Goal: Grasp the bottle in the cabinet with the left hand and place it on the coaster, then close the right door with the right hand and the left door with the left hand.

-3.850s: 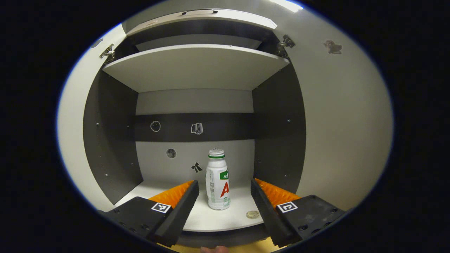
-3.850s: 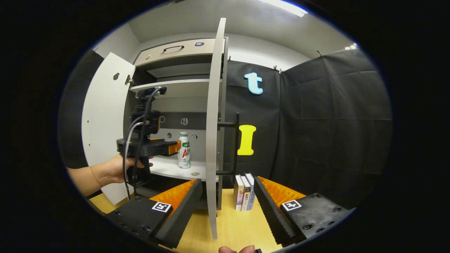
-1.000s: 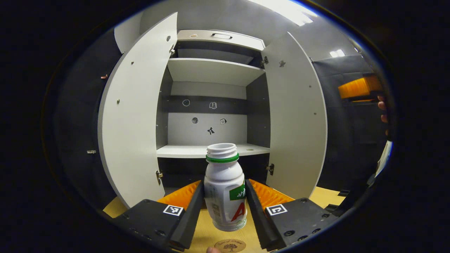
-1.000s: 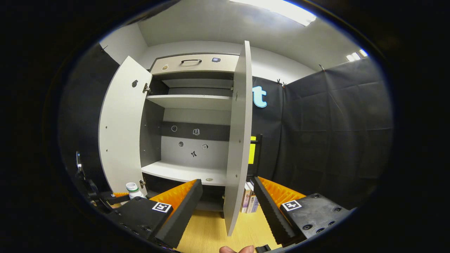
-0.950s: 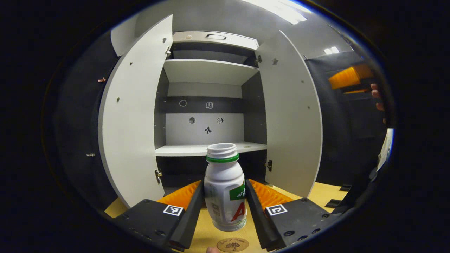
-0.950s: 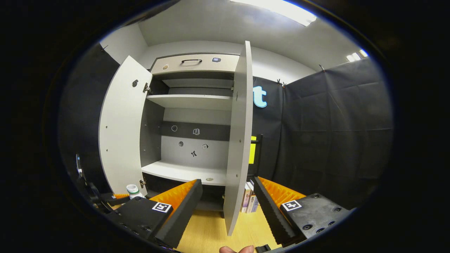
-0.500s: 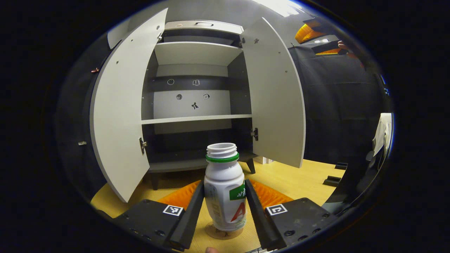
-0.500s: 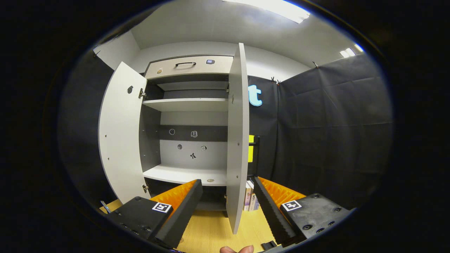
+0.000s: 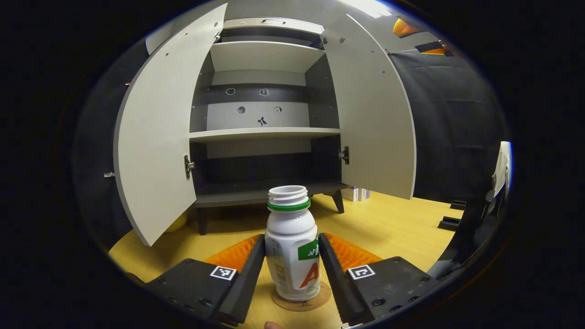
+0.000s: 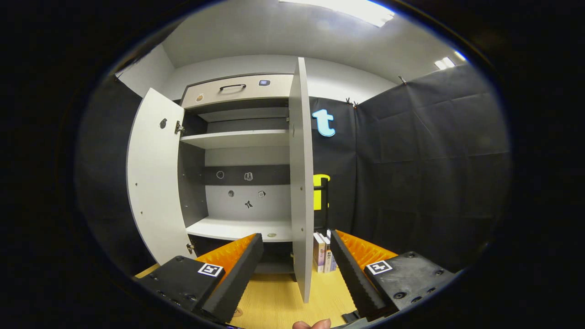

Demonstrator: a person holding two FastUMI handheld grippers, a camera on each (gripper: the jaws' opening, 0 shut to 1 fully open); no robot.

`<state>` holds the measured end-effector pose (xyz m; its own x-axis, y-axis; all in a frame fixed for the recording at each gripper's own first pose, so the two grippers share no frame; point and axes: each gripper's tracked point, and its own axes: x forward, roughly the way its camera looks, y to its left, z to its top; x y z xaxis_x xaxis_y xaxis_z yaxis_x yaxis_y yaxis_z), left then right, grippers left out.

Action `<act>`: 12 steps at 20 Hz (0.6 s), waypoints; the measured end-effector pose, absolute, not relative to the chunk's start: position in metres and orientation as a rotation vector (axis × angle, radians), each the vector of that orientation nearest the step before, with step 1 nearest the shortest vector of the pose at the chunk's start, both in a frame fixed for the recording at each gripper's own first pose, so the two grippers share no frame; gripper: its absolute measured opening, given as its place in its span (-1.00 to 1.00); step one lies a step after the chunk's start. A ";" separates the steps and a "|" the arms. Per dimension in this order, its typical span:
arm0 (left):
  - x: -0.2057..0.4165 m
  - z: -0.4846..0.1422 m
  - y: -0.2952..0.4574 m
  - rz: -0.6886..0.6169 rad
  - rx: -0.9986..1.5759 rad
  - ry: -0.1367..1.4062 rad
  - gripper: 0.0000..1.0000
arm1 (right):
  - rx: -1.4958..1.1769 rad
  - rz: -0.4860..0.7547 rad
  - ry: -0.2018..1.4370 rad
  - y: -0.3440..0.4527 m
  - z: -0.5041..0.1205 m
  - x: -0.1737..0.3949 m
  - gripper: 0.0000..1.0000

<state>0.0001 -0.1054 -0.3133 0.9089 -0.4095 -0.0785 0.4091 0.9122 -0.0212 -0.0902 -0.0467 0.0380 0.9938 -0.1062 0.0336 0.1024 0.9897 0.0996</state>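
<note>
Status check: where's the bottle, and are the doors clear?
Left gripper shut on bottle, bottle on coaster. Right gripper open, right door edge between its fingers. Both doors open, nothing blocking.

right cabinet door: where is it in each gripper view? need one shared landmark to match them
Left gripper view: the right door stands open right of centre, its inner face toward the camera, beyond the bottle between the left gripper fingers.
Right gripper view: the right door is seen nearly edge-on at centre, beyond the open right gripper.
Shared landmark: the bow-shaped sticker on the cabinet's back panel.
</note>
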 end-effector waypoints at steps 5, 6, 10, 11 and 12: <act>0.002 -0.321 -0.109 -0.445 0.009 0.094 0.52 | 0.081 -0.109 -0.026 -0.049 0.033 -0.091 0.95; 0.002 -0.323 -0.110 -0.451 0.014 0.102 0.53 | 0.076 -0.112 -0.022 -0.050 0.032 -0.090 0.95; -0.002 -0.329 -0.111 -0.456 0.017 0.141 0.65 | 0.075 -0.114 -0.015 -0.048 0.030 -0.086 0.95; -0.004 -0.332 -0.110 -0.455 0.011 0.158 0.79 | 0.072 -0.113 -0.015 -0.047 0.030 -0.085 0.95; -0.006 -0.334 -0.108 -0.451 0.002 0.172 0.84 | 0.069 -0.112 -0.011 -0.047 0.029 -0.083 0.95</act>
